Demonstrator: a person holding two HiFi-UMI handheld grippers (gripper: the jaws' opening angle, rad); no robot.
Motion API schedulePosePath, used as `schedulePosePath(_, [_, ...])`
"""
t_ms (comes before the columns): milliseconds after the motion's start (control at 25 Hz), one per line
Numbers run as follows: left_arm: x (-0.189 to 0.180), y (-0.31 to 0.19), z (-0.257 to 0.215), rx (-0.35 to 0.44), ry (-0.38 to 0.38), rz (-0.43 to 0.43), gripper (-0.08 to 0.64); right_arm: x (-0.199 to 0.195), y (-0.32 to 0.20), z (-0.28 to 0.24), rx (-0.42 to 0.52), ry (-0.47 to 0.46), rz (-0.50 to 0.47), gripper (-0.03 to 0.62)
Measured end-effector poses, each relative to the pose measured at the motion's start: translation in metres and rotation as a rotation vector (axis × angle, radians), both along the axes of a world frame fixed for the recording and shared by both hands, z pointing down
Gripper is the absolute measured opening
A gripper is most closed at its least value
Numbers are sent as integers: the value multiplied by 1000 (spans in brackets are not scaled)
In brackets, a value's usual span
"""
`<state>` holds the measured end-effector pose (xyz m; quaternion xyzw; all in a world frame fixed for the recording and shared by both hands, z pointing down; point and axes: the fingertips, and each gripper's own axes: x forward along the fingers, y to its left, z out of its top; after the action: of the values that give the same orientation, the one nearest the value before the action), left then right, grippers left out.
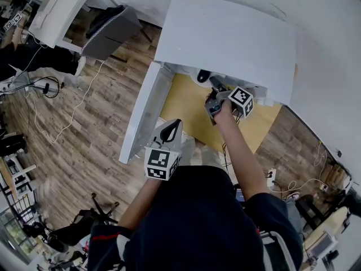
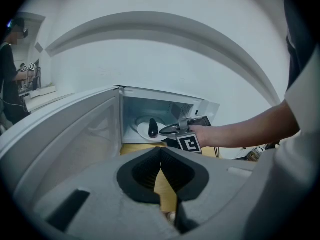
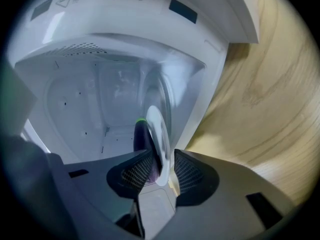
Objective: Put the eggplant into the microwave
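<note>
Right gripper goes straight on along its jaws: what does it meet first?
Most likely the white plate, whose rim sits between the open jaws of the right gripper. The eggplant lies on it, close ahead. Depth is hard to judge.

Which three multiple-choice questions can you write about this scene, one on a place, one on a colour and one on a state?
1. Where does the eggplant lie?
A. on the floor
B. on the plate inside the microwave
C. on top of the microwave

2. What colour is the plate?
A. red
B. black
C. white

3. How is the door of the microwave?
A. open
B. shut
C. taken off

Answers: 1 B, as the left gripper view shows the dark eggplant resting on the plate in the cavity. 2 C, as the plate is white in both gripper views. 3 A, as the head view shows the door swung out to the side.
</note>
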<state>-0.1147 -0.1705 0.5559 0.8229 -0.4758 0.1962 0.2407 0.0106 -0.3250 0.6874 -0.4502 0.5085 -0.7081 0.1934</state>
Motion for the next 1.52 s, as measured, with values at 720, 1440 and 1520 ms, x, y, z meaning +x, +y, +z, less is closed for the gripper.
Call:
schedulePosePath(720, [-7,-8,-7,31,10,-34,15,0,43,-21,89,170,-176,61])
schedulePosePath(1440, [-30,-15,-2,26,-20,-75,15,-39,45,-9,130,280,-418,12])
schedulePosePath(1520, [-31,-15,0,23,-21,-76,15,-43,43,-6,128,286,-434,12])
